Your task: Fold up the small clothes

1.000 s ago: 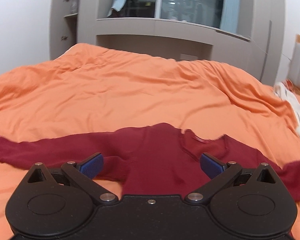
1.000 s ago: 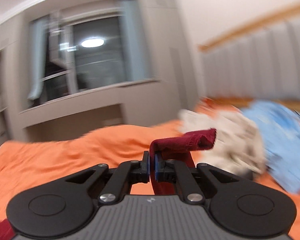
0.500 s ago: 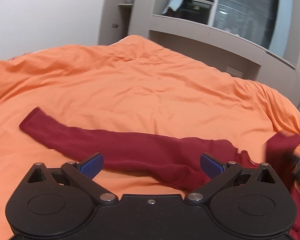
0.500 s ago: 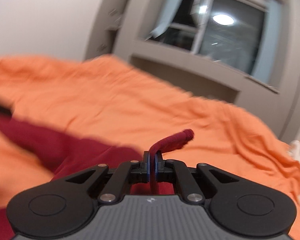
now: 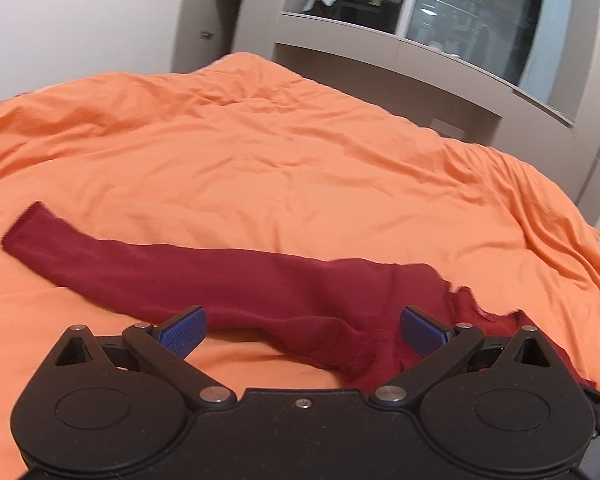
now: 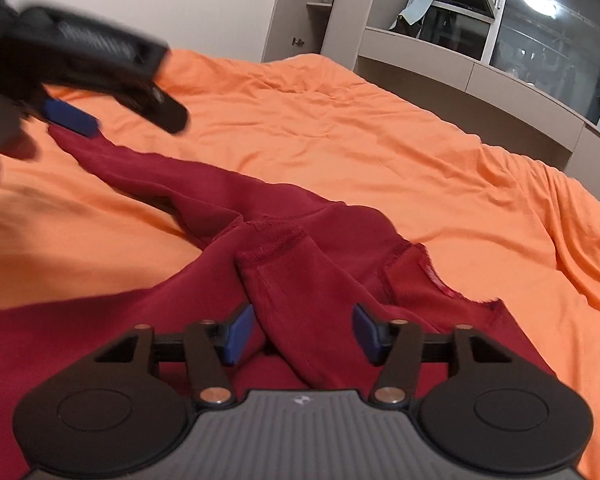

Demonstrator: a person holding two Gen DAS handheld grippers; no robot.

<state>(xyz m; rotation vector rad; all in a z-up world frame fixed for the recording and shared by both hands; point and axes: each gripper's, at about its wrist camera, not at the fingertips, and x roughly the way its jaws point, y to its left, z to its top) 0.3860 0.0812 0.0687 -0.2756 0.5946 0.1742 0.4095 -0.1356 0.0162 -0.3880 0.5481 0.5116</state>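
Observation:
A dark red long-sleeved top [image 6: 312, 256] lies on the orange bed cover [image 6: 340, 128]. One sleeve [image 6: 296, 300] is folded across the body and lies between my right gripper's fingers. My right gripper [image 6: 303, 334] is open just above that sleeve. The other sleeve [image 5: 172, 268] stretches out to the left in the left wrist view. My left gripper [image 5: 302, 330] is open wide and empty, above the sleeve near the shoulder. It also shows in the right wrist view [image 6: 80, 116], blurred, over the sleeve's far end.
The orange cover [image 5: 300, 168] is rumpled and fills the bed. Grey cabinets and a dark window [image 5: 476, 8] stand beyond the far edge. A shelf unit [image 6: 320, 12] is at the back left.
My right gripper carried the sleeve across to the left, laid it on the top's body and opened. My left gripper shifted left along the other sleeve, staying open.

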